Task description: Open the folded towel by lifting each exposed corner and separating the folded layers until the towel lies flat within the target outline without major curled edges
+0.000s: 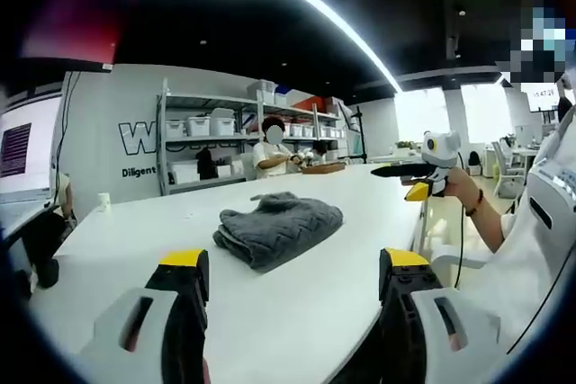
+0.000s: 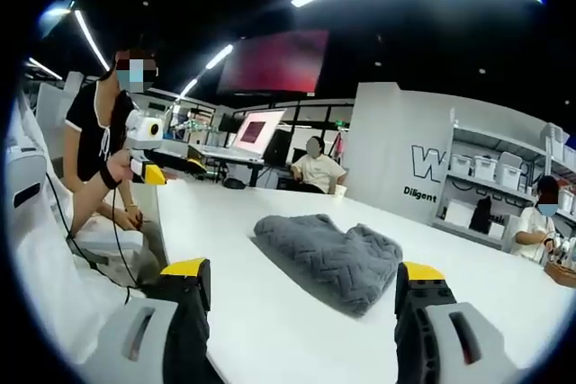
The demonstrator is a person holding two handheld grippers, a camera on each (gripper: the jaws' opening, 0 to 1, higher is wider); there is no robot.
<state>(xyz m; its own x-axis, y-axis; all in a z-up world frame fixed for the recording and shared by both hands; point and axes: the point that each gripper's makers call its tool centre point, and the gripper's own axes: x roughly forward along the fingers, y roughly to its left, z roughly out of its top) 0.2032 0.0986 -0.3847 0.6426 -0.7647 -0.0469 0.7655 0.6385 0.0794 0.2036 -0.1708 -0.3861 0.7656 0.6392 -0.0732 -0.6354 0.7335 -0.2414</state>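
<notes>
1. The grey folded towel lies on the white table, roughly mid-table, still bundled in thick layers with a wavy knit pattern; no target outline can be made out on the tabletop.
2. The left gripper hovers above the table with its yellow-tipped jaws spread wide apart and nothing between them. The towel lies straight ahead of it, just beyond the jaw tips and centred between them.
3. The right gripper is likewise spread wide and empty. In the right gripper view the towel sits ahead and slightly toward the right jaw, its long axis running across the view from upper left to lower right.
4. The two grippers look at the towel from different sides of the table, so each faces a different edge of the bundle. Judging by how large the towel appears, both are near but neither touches it; the right seems slightly closer.
5. In the left gripper view another person's handheld gripper shows at the far right, held over the table edge well apart from the towel.
6. Nothing lies on the table between either gripper and the towel. Shelving with white bins and seated people sit well behind.
7. No corner is lifted yet; unfolding looks not yet started.
</notes>
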